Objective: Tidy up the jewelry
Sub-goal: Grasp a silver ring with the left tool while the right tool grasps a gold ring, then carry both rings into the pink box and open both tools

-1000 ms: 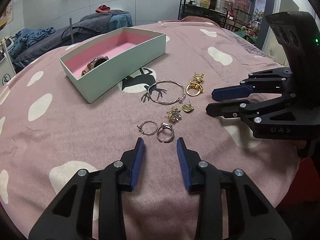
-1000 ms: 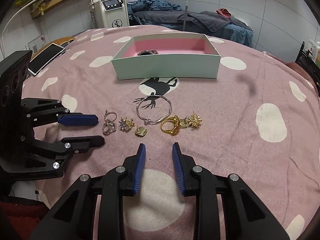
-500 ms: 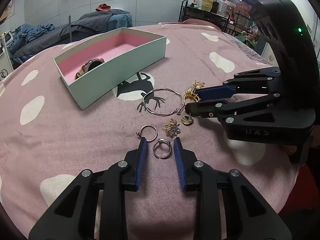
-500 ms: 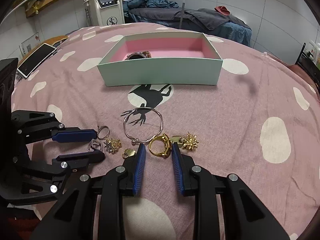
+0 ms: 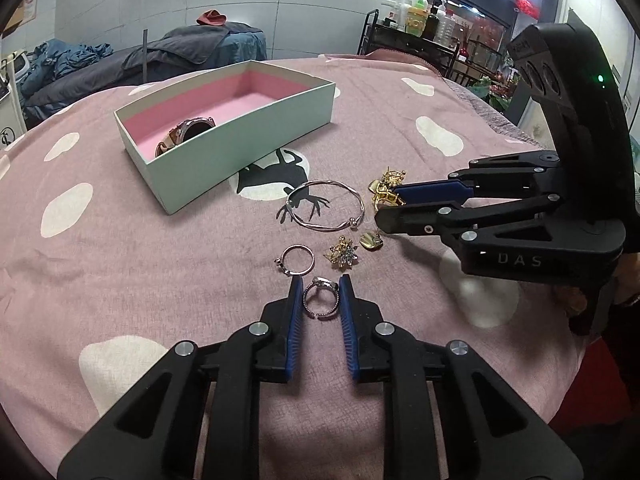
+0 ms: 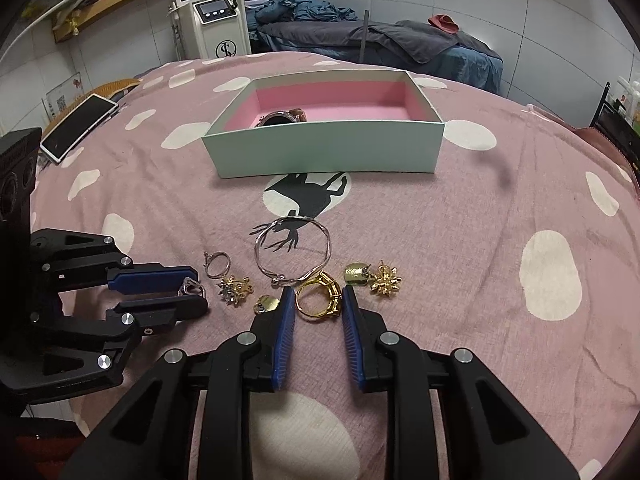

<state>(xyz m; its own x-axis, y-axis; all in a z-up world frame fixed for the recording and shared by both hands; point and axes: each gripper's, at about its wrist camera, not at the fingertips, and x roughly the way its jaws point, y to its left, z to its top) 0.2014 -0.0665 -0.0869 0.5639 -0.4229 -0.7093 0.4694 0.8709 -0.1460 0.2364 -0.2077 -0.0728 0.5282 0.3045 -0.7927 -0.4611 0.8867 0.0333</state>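
Note:
A mint box (image 5: 256, 148) with a pink lining holds a watch (image 5: 188, 130) on the pink spotted cloth. My left gripper (image 5: 320, 282) is open, its fingers either side of a silver ring (image 5: 320, 300) lying on the cloth. My right gripper (image 6: 316, 294) is open around a gold ring (image 6: 320, 294). Between them lie a silver bangle (image 5: 326, 210), a plain silver ring (image 5: 296, 259), a flower brooch (image 5: 344, 254), a small gold charm (image 5: 370, 240) and a gold star earring (image 6: 386, 278).
The box (image 6: 324, 152) stands beyond the jewelry, with a black deer print (image 6: 310, 190) in front of it. A tablet (image 6: 78, 126) lies at the far left of the cloth. A machine (image 6: 212, 20) and a bed stand behind.
Both grippers have moved forward and down to the cloth. The left fingers now flank the silver ring; the right fingers now flank the gold ring. The jewelry has not moved.

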